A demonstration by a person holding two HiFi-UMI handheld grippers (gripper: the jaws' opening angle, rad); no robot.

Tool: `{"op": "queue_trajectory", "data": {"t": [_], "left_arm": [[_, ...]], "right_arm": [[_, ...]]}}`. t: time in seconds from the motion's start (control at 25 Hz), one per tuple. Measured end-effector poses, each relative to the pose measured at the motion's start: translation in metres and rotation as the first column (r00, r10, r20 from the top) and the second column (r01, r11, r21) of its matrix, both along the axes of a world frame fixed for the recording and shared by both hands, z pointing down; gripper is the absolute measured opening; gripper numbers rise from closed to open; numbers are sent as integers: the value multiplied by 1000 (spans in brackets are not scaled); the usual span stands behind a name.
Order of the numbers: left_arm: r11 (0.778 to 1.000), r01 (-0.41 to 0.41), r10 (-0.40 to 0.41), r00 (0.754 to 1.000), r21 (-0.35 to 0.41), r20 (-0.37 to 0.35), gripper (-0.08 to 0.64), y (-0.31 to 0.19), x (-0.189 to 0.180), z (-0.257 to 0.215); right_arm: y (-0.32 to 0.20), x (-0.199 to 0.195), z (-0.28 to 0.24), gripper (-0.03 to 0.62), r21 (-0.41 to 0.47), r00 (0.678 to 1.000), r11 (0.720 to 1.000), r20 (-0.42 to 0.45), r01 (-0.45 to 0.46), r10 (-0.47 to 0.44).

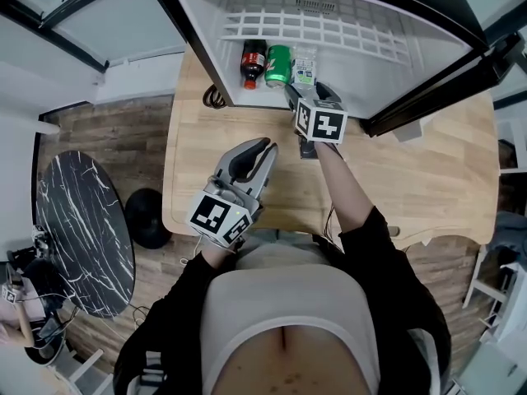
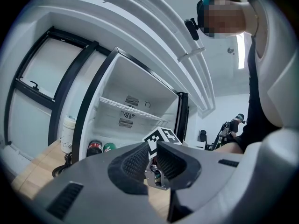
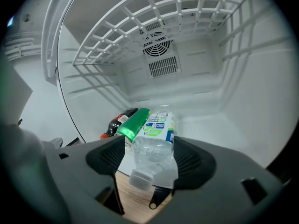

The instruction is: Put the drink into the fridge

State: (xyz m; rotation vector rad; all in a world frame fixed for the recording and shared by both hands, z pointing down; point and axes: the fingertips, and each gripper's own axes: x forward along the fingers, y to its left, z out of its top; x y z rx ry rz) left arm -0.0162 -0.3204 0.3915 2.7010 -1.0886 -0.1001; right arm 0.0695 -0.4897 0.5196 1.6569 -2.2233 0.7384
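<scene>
Our right gripper (image 1: 313,95) (image 3: 150,158) is reaching into the mouth of the open mini fridge (image 1: 428,39) at the top centre of the head view. Its jaws are closing on a clear water bottle (image 1: 305,66) (image 3: 156,134) with a green and blue label. We are holding the bottle near its shoulder, with the cap end toward us and sticking out over the wood. The body is lying on the fridge floor, at the lower centre of the right gripper view.

Just left of the bottle a green can (image 1: 278,64) (image 3: 135,124) is lying on its side, touching it or very nearly so. Left of the can a dark cola bottle (image 1: 252,62) (image 3: 119,122) with a red label is lying on the same floor. A white wire shelf (image 1: 329,27) (image 3: 154,22) is spanning the compartment above them.

Our left gripper (image 1: 265,148) (image 2: 150,153) is hovering over the wooden table (image 1: 412,171) in the middle of the head view, well short of the fridge. Its jaws are drawn almost together with nothing between them, and through the slim gap we are seeing only the marker cube of the other gripper.

The fridge door (image 1: 461,81) is standing open at the right of the head view. A round black marble table (image 1: 78,229) is showing at the lower left.
</scene>
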Motion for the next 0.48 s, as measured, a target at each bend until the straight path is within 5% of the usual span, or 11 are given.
{"op": "queue_trajectory", "data": {"t": [0.48], "left_arm": [[999,-14,14,1000,32,-1,57,-7,10,-9]], "right_arm": [[33,21,-55,300,193,1000,981,1,-5,5]]}}
